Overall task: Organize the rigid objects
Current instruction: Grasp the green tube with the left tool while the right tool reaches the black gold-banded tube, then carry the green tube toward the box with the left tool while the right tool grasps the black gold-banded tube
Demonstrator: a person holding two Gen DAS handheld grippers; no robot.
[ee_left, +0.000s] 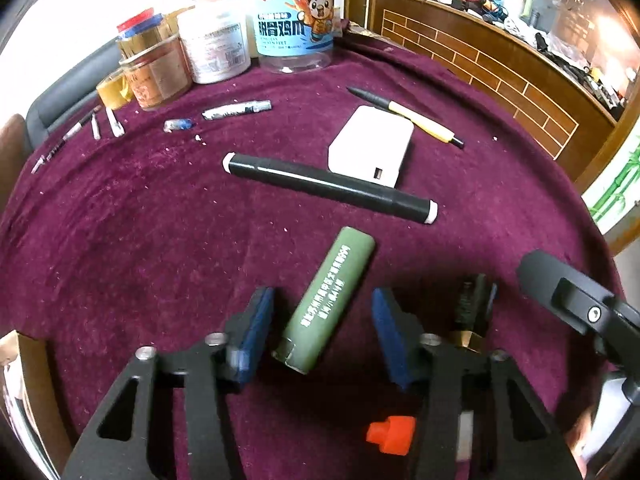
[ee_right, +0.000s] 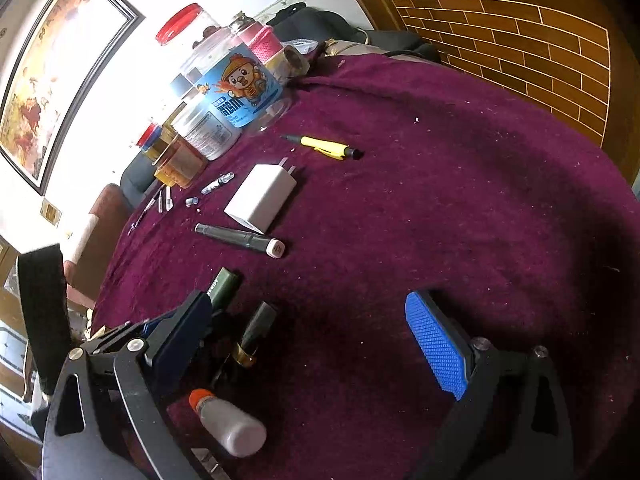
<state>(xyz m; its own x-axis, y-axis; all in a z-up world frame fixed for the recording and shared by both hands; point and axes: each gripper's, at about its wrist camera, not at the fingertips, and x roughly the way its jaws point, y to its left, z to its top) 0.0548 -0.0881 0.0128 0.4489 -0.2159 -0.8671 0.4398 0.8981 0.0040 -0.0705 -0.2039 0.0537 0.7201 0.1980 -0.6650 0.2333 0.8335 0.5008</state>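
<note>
Left wrist, green lighter (ee_left: 330,304) between left gripper (ee_left: 320,334) pads, untouched

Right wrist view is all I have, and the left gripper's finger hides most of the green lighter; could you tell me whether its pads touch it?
Observer: Not in the left wrist view. The green lighter lies on the cloth between the left gripper pads, with a gap at each side.
Operator: Which end faces that gripper?
Observer: The end with the pale fitting, seemingly its top, points back toward the gripper's camera. The plain green end points toward the black marker.
</note>
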